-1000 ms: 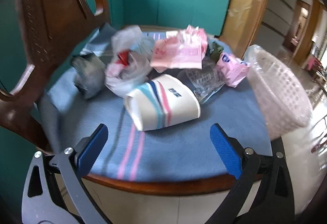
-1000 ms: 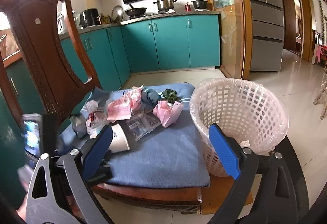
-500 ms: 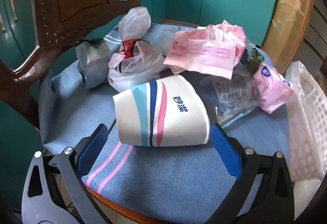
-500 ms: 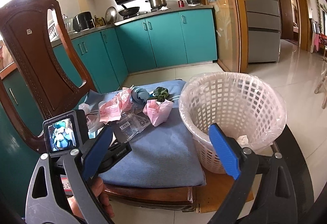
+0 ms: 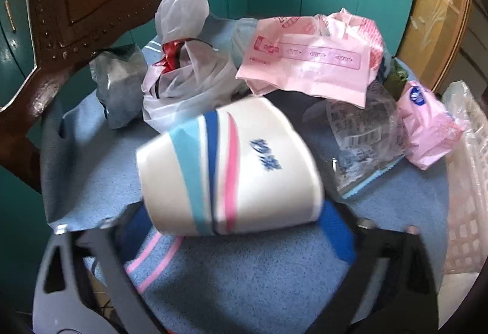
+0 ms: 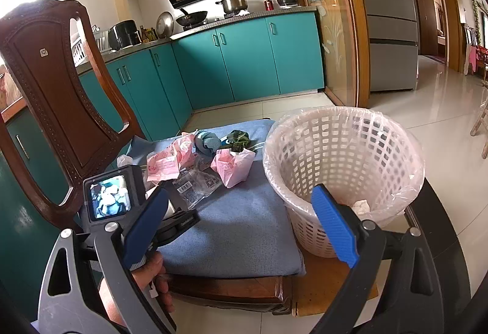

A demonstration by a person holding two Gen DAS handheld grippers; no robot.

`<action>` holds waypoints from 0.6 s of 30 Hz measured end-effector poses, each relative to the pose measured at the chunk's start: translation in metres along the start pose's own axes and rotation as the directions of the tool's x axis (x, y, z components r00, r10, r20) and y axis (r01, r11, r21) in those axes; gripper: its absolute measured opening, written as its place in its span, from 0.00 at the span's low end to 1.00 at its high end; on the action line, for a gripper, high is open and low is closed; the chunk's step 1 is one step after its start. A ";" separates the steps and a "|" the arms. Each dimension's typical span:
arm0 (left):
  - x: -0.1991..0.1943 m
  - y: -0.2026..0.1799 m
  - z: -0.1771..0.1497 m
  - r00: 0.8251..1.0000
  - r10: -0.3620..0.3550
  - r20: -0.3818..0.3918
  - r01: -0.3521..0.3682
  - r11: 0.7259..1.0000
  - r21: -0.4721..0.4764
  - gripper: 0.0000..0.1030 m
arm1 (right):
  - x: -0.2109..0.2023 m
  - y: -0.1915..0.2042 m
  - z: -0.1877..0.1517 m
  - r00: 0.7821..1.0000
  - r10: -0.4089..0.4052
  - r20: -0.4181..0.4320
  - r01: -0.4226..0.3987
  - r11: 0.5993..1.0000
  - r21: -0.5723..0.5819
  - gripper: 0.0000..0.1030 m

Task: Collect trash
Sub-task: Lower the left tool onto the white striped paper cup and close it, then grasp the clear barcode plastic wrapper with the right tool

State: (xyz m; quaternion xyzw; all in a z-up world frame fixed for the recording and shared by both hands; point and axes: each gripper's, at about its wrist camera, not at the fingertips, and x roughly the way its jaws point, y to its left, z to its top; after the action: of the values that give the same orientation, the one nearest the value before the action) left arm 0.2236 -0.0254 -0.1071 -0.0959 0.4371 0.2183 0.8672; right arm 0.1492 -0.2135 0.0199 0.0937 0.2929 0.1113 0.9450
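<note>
A white paper cup (image 5: 228, 172) with blue and pink stripes lies on its side on the blue seat cushion (image 5: 244, 279). My left gripper (image 5: 235, 230) is open, and its blue pads reach under and around the cup's near side. Behind the cup lie a white plastic bag (image 5: 186, 74), a pink wrapper (image 5: 308, 59), a clear wrapper (image 5: 363, 135) and a small pink pack (image 5: 427, 123). My right gripper (image 6: 241, 227) is open and empty, in front of the white mesh trash basket (image 6: 341, 169) lined with a bag.
The dark wooden chair back (image 6: 52, 84) rises at the left. The basket stands on the chair's right side (image 5: 466, 181). Teal kitchen cabinets (image 6: 244, 59) and a tiled floor (image 6: 442, 108) lie beyond. The left gripper's body and the hand that holds it (image 6: 116, 202) show in the right wrist view.
My left gripper has moved forward to the paper cup, so the cup now lies between its pads. The right gripper has held nearly still by the basket.
</note>
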 end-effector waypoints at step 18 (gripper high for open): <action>-0.151 0.103 -0.007 0.901 -0.349 0.258 0.298 0.930 0.217 0.84 | 0.098 0.064 -0.006 0.981 0.006 -0.194 -0.070 0.944 -0.324 0.90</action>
State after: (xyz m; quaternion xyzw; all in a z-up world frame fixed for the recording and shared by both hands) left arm 0.0920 0.0184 0.0116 -0.0589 0.2992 0.0440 0.9514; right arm 0.2150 -0.1251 -0.0217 -0.0706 0.3574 0.1854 0.9126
